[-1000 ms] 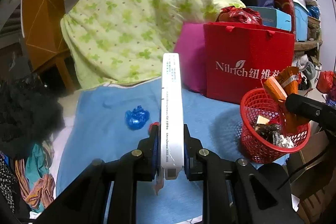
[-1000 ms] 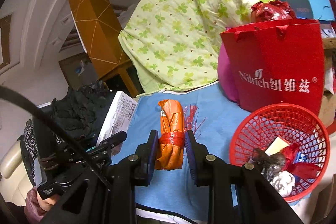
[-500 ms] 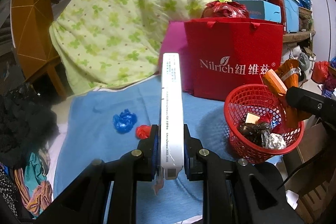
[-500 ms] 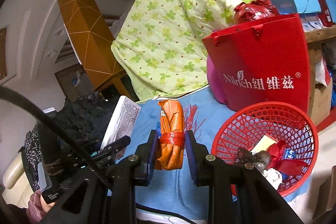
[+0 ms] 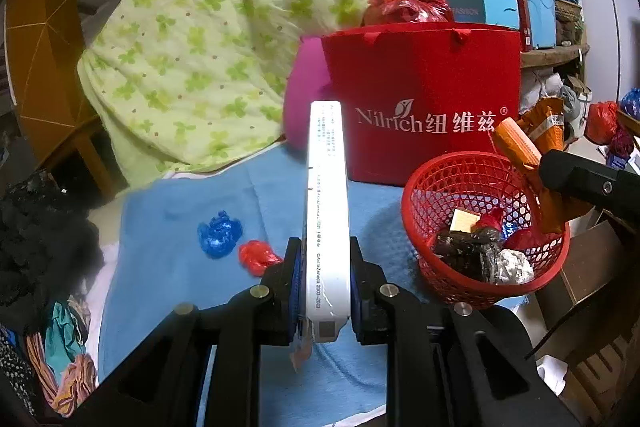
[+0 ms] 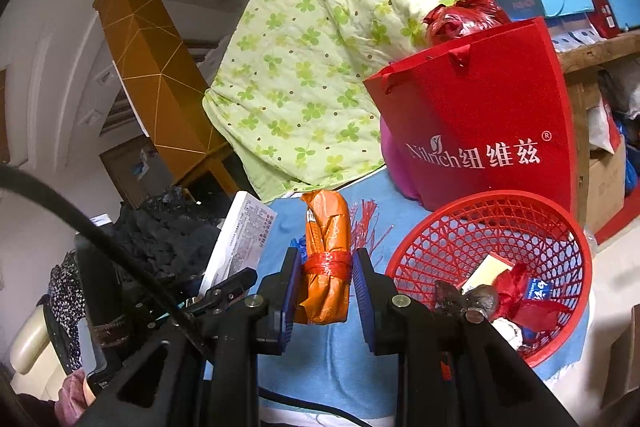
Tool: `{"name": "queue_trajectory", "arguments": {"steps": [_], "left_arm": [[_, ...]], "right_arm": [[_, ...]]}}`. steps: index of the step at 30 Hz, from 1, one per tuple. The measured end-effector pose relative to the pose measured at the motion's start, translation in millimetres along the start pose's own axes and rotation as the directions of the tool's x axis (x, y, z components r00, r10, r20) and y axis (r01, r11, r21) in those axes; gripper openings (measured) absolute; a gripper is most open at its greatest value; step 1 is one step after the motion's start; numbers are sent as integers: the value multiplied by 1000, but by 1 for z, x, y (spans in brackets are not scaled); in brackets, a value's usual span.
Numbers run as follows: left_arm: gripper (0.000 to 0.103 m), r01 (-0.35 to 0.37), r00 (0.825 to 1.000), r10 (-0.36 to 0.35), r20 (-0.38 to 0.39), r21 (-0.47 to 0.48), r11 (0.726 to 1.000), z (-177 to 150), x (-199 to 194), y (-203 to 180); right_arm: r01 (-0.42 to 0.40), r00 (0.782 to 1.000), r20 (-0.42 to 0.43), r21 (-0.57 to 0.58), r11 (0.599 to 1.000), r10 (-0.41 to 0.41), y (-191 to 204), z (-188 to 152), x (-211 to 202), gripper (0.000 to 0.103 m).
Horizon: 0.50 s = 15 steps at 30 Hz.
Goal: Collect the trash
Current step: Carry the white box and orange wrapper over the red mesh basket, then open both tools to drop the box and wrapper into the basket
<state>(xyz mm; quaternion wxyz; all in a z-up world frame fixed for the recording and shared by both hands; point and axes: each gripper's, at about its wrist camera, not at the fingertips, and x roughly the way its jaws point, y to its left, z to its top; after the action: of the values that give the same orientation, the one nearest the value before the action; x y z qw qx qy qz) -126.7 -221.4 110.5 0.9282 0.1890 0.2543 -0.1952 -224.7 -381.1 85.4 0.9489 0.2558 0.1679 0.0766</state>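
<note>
White carton [image 5: 327, 211]: stiff, light, clamped at its near end by the left gripper [image 5: 325, 291], above the blue cloth. Orange packet [image 6: 325, 259]: soft, crinkly, pinched at its red band by the right gripper [image 6: 325, 287], beside the red basket [image 6: 448, 227]

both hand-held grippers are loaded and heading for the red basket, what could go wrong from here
1. The long white box in the left hand-held gripper is pinched only near one end, so it might swing or slip out before the red basket.
2. The basket sits near the blue cloth's edge and already holds trash; a bump could tip it off.
3. The right hand-held gripper holds the orange packet close by, so both could collide.
</note>
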Motion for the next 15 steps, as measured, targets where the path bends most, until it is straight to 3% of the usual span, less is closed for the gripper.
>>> {"name": "queue_trajectory", "arguments": {"steps": [15], "left_arm": [[22, 37, 999, -37, 1, 55, 998, 11, 8, -32]], "right_arm": [[54, 998, 30, 52, 997, -55, -26, 0, -14, 28]]}}
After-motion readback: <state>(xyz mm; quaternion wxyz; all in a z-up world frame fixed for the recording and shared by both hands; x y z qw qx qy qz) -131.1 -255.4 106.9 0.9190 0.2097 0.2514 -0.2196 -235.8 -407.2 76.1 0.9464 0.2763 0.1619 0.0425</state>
